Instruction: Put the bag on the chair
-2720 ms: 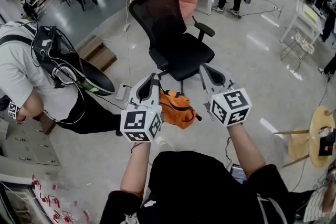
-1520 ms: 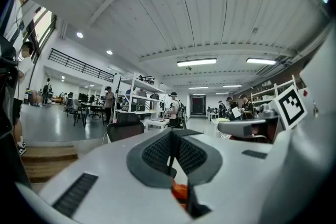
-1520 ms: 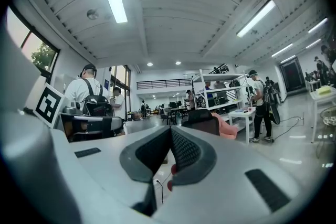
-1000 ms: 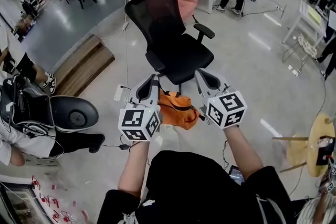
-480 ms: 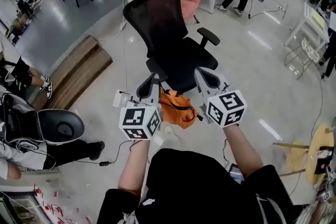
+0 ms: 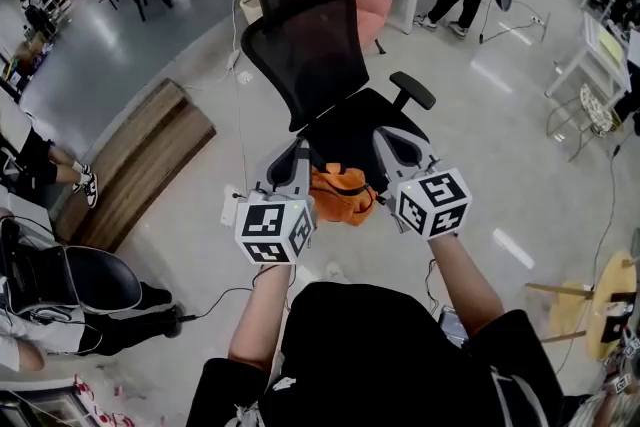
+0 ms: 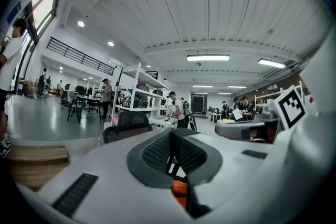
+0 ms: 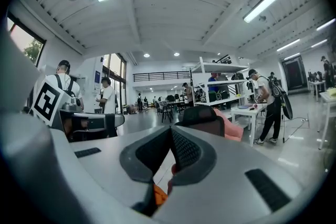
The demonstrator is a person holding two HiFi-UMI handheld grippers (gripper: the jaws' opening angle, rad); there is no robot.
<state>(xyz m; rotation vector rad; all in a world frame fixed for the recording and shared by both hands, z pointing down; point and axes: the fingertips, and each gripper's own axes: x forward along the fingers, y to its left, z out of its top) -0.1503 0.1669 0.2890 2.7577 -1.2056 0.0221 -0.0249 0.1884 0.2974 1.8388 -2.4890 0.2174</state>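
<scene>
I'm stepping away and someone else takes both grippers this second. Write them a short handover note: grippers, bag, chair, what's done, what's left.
Left gripper: shut on the orange fabric bag.
Right gripper: shut on the same bag, at its other side.
Bag: hangs between the two grippers, at the front edge of the seat of the black mesh office chair as the head view shows it. It is not released.
Chair: upright, with its seat toward the person.
Done: the bag is lifted and at the chair.
Left: carry it over the seat, lower it until it rests there, open both grippers and draw back.
</scene>
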